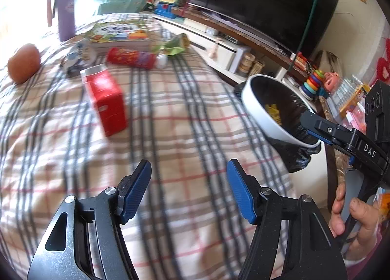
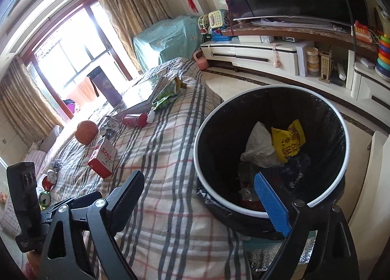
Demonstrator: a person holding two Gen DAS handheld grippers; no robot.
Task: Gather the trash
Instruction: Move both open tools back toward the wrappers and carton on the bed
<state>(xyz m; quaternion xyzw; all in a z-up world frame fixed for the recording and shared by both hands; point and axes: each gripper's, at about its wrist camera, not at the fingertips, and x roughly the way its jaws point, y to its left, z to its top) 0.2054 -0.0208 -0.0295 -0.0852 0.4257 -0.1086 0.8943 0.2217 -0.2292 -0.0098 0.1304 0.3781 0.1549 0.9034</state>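
Note:
On the plaid bedcover (image 1: 185, 114) lie a red carton (image 1: 107, 102), a red snack tube (image 1: 131, 58), a small white bottle (image 1: 161, 60) and a green wrapper (image 1: 173, 46). My left gripper (image 1: 189, 170) hovers over bare cover in front of the carton, open and empty. The white bin with a black liner (image 2: 197, 143) stands at the bed's edge. It holds a yellow wrapper (image 2: 288, 143) and a white bag (image 2: 258, 146). My right gripper (image 2: 198, 177) is open and empty, one pad over the bin's near rim, the other over the cover.
An orange ball (image 1: 23, 63), a picture book (image 1: 117, 33) and a purple cup (image 1: 64, 12) sit further back on the bed. Two alarm clocks (image 2: 48, 182) lie near its left edge. A TV cabinet (image 2: 256, 55) with toys runs behind the bin.

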